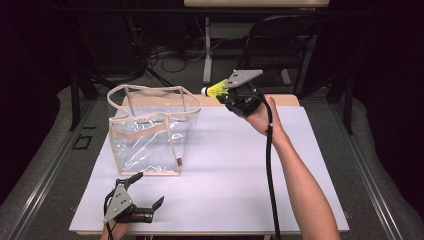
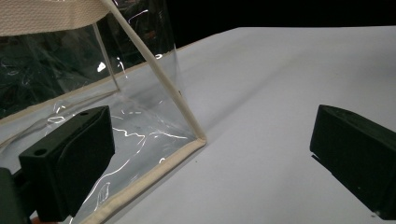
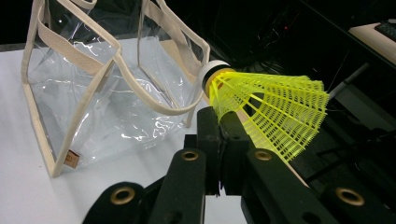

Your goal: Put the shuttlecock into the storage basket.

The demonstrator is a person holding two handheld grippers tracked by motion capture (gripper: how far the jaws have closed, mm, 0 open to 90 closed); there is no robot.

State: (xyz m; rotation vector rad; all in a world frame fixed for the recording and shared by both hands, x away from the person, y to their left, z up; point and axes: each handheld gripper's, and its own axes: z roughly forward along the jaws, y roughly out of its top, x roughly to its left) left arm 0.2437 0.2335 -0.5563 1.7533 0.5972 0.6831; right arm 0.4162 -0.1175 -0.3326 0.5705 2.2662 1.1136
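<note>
Yellow shuttlecock (image 3: 266,112) pinched in right gripper (image 3: 223,122), beside clear bag (image 3: 93,93).

The right tongs (image 1: 223,93) are black, topped by a grey three-cornered plate with small holes, and a black ribbed cable trails back along a bare forearm with no sleeve. In the right gripper view their arms carry brass-ringed screw holes. The left tongs (image 1: 148,189) are black too, with the same grey plate; their jaws are blocky, with what looks like a round hole in one.
</note>
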